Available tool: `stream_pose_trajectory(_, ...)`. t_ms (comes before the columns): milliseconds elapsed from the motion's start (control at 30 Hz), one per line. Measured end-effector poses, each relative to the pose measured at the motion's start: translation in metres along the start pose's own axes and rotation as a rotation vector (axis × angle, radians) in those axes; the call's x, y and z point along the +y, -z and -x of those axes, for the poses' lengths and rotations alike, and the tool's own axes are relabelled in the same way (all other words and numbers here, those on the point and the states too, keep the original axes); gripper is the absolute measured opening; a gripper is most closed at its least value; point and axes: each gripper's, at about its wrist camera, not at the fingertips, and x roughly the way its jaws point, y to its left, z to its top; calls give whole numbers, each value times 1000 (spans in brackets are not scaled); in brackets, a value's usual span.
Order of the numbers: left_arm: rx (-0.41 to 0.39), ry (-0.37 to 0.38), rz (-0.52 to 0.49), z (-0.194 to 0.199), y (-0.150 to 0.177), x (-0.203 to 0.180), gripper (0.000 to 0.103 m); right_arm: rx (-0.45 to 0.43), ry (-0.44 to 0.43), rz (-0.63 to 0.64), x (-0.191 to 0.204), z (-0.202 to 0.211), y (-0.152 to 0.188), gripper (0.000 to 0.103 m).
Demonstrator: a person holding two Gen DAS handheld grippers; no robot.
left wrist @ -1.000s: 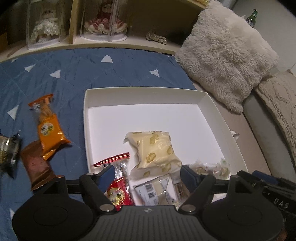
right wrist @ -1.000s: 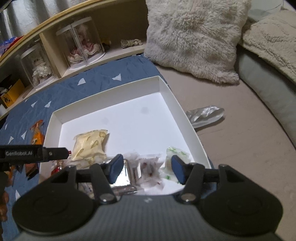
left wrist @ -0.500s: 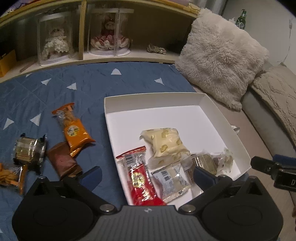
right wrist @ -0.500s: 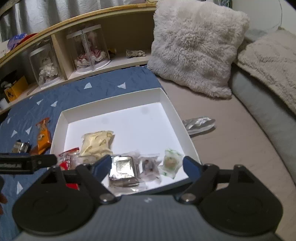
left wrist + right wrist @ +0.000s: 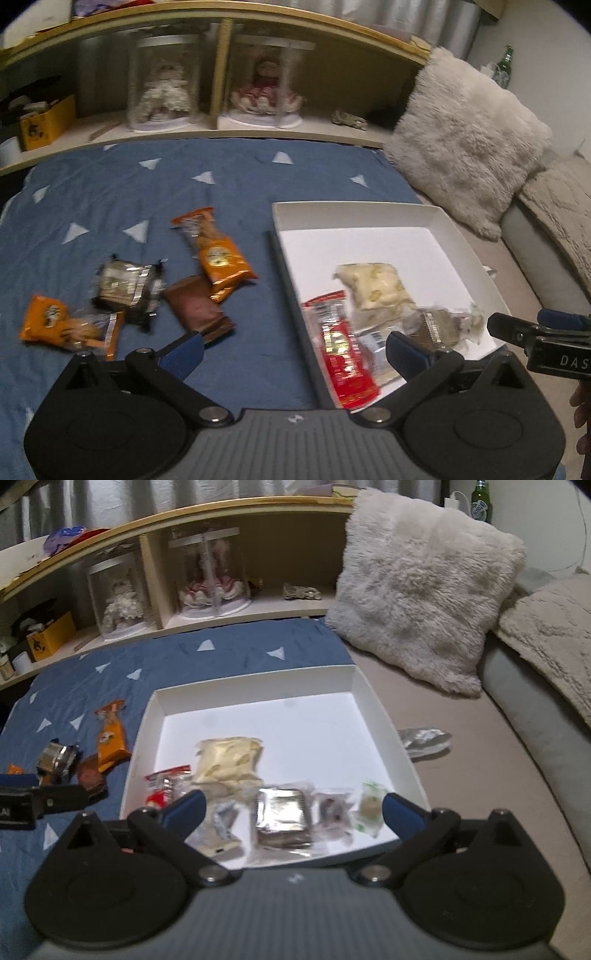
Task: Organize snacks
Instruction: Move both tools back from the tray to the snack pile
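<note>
hovering left gripper [image 5: 294, 350] gaping empty

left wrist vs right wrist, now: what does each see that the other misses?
Left wrist only: the whole orange packet at the blanket's left edge, which the right wrist catches only as a sliver.

Right wrist only: the silver wrapper on the beige surface right of the white box, and the small green-and-white snack clearly.

Both: the white box, pale yellow packet, red packet, fluffy pillow, and the loose snacks on the blue blanket.
</note>
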Motion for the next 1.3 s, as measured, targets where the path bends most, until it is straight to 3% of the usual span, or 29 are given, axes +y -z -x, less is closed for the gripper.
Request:
stream_pose_trajectory(400, -24, -75, 75, 28, 8, 64, 103, -2, -74, 72, 51, -5, 6, 102)
stream_pose_trajectory(767, -52, -142, 235, 35, 17, 130, 103, -35, -180, 141, 97, -8, 16, 102)
stream_pose_trajectory(1167, -48, -195, 508, 5, 15, 196, 103, -96, -308, 236, 153, -31, 29, 102)
stream_pose_trajectory(1300, -73, -237, 551, -9, 10, 209, 103, -92, -347, 277, 168, -49, 32, 102)
